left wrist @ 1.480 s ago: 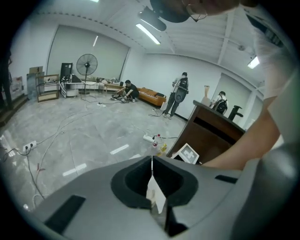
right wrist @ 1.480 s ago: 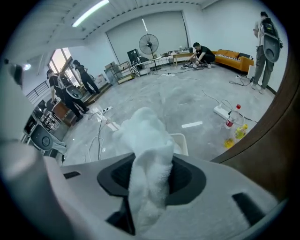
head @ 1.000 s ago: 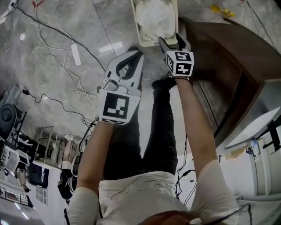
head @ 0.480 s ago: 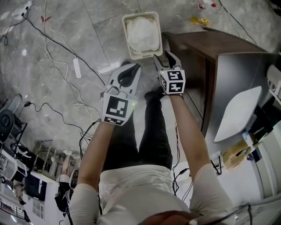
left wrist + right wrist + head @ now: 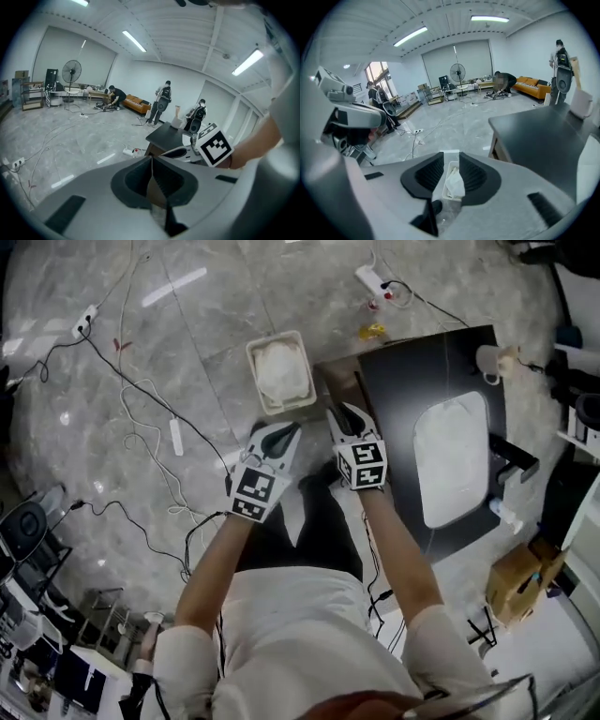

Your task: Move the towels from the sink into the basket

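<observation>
The grey marble floor (image 5: 112, 521) fills the left and top of the head view. A cream basket (image 5: 251, 371) stands on it at upper centre, just beside the corner of a dark counter (image 5: 389, 409) on the right. A white power strip (image 5: 174, 436) lies at centre left and a second power strip (image 5: 370, 277) at the top. Thin cables (image 5: 141, 390) loop across the stone, and a small yellow object (image 5: 372, 331) lies near the counter's upper edge.
</observation>
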The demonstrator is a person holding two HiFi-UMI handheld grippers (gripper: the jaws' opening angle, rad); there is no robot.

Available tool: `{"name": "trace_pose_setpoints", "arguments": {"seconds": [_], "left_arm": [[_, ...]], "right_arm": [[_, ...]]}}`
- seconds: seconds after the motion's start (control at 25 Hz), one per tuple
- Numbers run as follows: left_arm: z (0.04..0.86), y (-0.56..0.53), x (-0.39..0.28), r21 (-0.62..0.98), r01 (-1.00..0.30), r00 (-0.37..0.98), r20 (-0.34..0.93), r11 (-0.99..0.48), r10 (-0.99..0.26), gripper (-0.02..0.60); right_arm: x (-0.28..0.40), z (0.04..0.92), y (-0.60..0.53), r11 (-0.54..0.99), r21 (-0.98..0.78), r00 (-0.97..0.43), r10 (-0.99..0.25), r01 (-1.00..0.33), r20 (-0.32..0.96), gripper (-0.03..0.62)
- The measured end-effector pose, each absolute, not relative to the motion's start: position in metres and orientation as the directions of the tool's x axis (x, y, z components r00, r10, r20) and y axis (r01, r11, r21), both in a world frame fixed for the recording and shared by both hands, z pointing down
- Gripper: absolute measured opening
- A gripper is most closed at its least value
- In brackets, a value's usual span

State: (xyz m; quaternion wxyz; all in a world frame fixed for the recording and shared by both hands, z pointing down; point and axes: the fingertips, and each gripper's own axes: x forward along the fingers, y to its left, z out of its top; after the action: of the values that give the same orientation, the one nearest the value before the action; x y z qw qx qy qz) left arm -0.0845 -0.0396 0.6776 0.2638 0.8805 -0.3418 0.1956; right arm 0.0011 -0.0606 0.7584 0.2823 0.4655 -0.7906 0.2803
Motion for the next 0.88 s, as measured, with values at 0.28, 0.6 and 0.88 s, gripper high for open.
{"name": "trace_pose_setpoints", "arguments": {"seconds": [0.28, 0.6, 0.88], "left_arm": [[0.581, -0.019, -0.058, 0.305, -0.703, 0.687, 0.524, -0.643, -0.503, 0.009], [0.477, -0.002, -0.022, 0.273, -0.630, 0.746, 0.473, -0.727, -0.468, 0.009], [0.406, 0.034, 0.015, 0.231, -0.527, 0.815, 0.411, -0.818, -0.409, 0.009]], "right_arm": [[0.051, 0.640, -0.004, 0.370, -0.198, -0.403, -0.638, -0.908, 0.656, 0.079], [0.098, 0.514, 0.053, 0.358, -0.168, -0.389, -0.739, -0.919, 0.550, -0.001], [0.147, 0.418, 0.086, 0.288, -0.129, -0.315, -0.854, -0.949, 0.413, -0.005]]}}
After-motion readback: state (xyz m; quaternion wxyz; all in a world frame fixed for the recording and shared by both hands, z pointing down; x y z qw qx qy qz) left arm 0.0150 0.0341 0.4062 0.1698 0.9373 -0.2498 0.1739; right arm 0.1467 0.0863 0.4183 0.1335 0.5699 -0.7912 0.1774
